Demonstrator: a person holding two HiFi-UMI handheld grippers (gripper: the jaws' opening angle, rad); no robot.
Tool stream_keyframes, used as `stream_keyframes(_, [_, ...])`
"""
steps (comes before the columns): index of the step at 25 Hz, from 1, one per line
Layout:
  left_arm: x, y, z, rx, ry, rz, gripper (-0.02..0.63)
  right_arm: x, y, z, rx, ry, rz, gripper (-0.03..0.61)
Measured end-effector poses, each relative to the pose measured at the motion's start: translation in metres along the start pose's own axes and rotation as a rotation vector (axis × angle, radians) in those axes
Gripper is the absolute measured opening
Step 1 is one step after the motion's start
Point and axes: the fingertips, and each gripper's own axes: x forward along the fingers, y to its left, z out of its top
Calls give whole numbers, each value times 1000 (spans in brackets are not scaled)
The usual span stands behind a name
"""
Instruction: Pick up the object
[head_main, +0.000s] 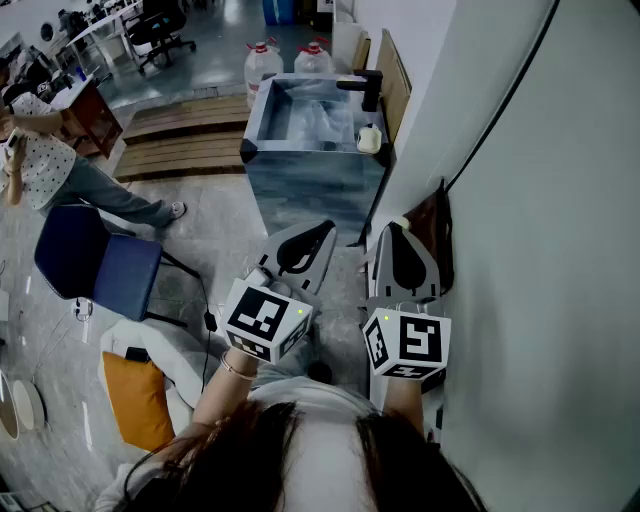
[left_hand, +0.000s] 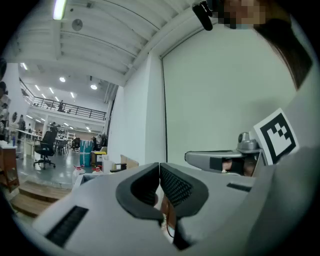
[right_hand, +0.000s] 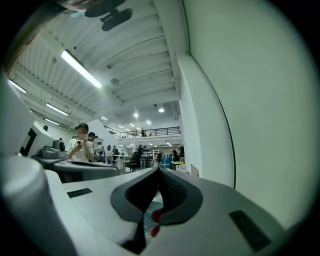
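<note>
Both grippers were parked in front of my chest with nothing in them, so I read it as a pose for a pick not yet begun. From the left: a bystander (head_main: 50, 165) and a blue chair (head_main: 95, 265) were well off to that side, not my concern. Left gripper (head_main: 322, 232) had its jaws pressed together at the tips, empty, pointing ahead toward the sink (head_main: 262, 110). My guess was the object was there, maybe the pale lump (head_main: 370, 140) on the rim by the faucet (head_main: 365, 88), but I couldn't tell for sure. It was well apart from both grippers. Right gripper (head_main: 393, 230) was closed on nothing too, held near the wall (head_main: 540, 250) since I stood close to it.
</note>
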Motion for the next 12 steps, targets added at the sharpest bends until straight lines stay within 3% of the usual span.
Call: stream_keyframes(12, [23, 24, -6, -19, 7, -18, 9, 32, -4, -9, -5, 24, -8, 25])
